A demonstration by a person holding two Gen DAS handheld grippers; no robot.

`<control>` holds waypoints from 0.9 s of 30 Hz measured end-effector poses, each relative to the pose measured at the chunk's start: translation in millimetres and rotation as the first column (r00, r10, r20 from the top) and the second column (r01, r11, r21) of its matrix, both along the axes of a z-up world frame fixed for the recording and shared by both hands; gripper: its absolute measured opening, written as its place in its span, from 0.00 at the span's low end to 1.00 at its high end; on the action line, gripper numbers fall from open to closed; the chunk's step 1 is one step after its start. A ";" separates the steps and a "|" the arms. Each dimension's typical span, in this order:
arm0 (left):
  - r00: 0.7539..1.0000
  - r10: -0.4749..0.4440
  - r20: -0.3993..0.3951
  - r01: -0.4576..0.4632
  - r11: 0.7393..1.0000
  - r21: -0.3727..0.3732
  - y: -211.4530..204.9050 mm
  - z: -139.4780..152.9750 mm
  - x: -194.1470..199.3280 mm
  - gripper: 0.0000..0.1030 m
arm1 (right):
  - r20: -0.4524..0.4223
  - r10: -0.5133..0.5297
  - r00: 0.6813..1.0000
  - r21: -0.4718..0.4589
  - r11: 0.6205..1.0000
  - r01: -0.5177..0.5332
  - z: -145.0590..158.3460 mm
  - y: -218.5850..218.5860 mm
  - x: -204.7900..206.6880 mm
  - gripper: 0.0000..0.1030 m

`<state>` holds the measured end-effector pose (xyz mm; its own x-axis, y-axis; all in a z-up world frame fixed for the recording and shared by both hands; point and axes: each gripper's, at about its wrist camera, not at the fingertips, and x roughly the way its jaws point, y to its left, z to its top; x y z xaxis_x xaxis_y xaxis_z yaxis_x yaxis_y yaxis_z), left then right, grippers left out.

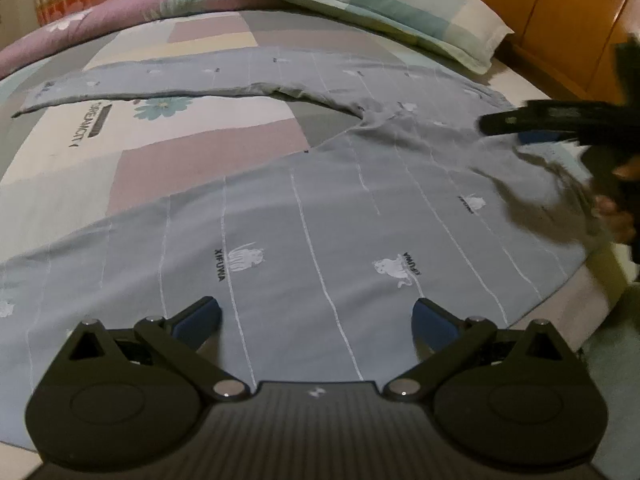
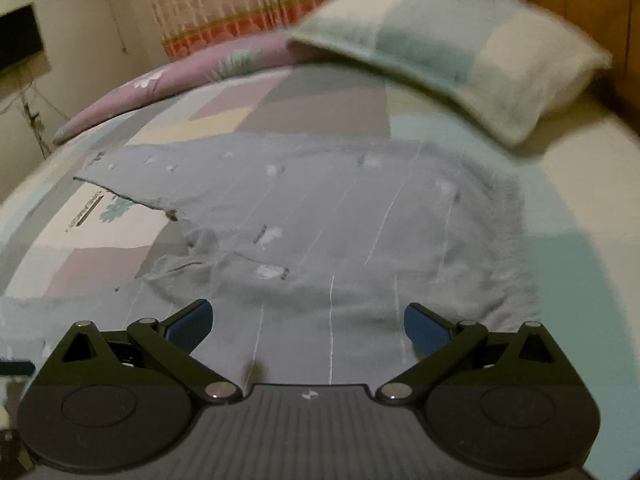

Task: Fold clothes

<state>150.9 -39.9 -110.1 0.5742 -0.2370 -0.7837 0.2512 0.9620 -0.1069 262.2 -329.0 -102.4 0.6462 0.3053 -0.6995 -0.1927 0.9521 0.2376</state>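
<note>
Left wrist: grey trousers (image 1: pixel 320 208) flat on bed (image 1: pixel 160 152)

Soft matt cloth pyjama trousers (image 1: pixel 320 208), glossy wooden headboard (image 1: pixel 560 12), matt plastic fingers (image 1: pixel 200 316)

The right gripper (image 2: pixel 308 320) hangs wide apart above grey pyjama trousers (image 2: pixel 320 232) spread on the bed (image 2: pixel 580 208).

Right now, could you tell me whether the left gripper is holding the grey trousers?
No, the left gripper is open, its fingers spread apart above the grey trousers with nothing between them.
</note>
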 end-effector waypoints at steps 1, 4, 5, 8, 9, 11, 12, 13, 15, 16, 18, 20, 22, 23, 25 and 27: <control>1.000 -0.004 -0.003 0.004 1.000 -0.003 0.3 0.8 0.4 0.99 | -0.007 0.002 1.000 -0.007 1.000 -0.002 -5.4 -2.3 3.8 1.00; 1.000 -0.021 -0.002 0.021 1.000 -0.019 -2.7 2.6 4.2 0.99 | 0.021 -0.002 1.000 -0.049 0.999 0.003 -9.4 -10.9 6.7 1.00; 1.000 -0.027 -0.001 0.027 0.999 -0.024 -3.7 3.2 5.4 0.99 | 0.024 -0.011 1.000 -0.062 0.998 0.013 -9.0 -14.3 7.1 1.00; 0.999 -0.045 0.001 0.045 0.998 -0.040 -6.9 5.0 9.3 0.99 | 0.014 -0.041 0.999 -0.052 0.998 0.042 -4.4 -25.8 9.1 1.00; 0.999 -0.053 0.006 0.053 0.998 -0.038 -10.4 5.9 10.5 0.99 | 0.008 -0.055 0.998 -0.059 0.997 0.055 -1.8 -27.3 9.1 1.00; 0.997 -0.071 0.014 0.071 0.997 -0.029 -17.1 6.4 10.1 0.99 | 0.008 -0.055 0.998 -0.045 0.997 0.055 6.0 -28.5 4.3 1.00; 0.997 -0.080 0.018 0.080 0.997 -0.024 -20.4 6.6 9.9 0.99 | 0.010 -0.034 0.999 -0.012 0.999 0.034 10.0 -29.3 0.2 1.00; 0.996 -0.089 0.018 0.089 0.996 -0.019 -22.4 4.9 9.2 0.99 | 0.009 -0.008 1.000 0.026 1.000 0.008 13.1 -29.3 -4.5 1.00; 0.994 -0.107 0.015 0.107 0.994 -0.009 -26.1 0.7 7.7 0.99 | -0.007 0.033 0.999 0.059 0.998 -0.033 13.6 -25.9 -9.0 1.00; 0.993 -0.116 0.014 0.116 0.993 -0.004 -27.9 -1.3 6.9 0.99 | -0.018 0.048 0.999 0.062 0.997 -0.047 12.3 -23.5 -10.4 1.00; 0.991 -0.135 0.011 0.135 0.991 0.006 -31.6 -5.5 5.4 0.99 | -0.037 0.058 0.998 0.027 0.998 -0.058 6.1 -18.3 -10.1 1.00; 0.990 -0.142 0.010 0.142 0.990 0.022 -33.7 -5.2 4.0 0.99 | -0.053 0.035 0.998 -0.047 0.998 -0.038 -2.5 -13.2 -4.9 1.00; 0.990 -0.139 0.005 0.139 0.990 0.021 -33.6 -3.9 3.6 0.99 | -0.031 0.014 0.999 -0.141 0.990 -0.018 -6.0 -6.9 1.0 1.00; 0.991 -0.136 0.004 0.135 0.991 0.012 -31.9 -2.2 2.8 0.99 | -0.024 -0.009 1.000 -0.210 0.978 0.004 -6.3 -2.3 4.5 1.00; 0.992 -0.128 0.002 0.128 0.992 -0.010 -28.1 1.6 0.9 0.99 | -0.025 -0.018 1.000 -0.245 0.970 0.011 -1.8 0.1 6.5 1.00; 0.991 -0.133 0.016 0.133 0.991 -0.017 -24.6 6.2 -1.4 0.99 | -0.014 0.019 1.000 -0.175 0.984 -0.021 7.6 -7.0 3.6 1.00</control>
<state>149.6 -64.5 -103.9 0.5484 -0.3262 -0.7699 0.3783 0.9179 -0.1195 265.9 -336.0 -94.8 0.6323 0.1904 -0.7509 -0.2103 0.9751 0.0702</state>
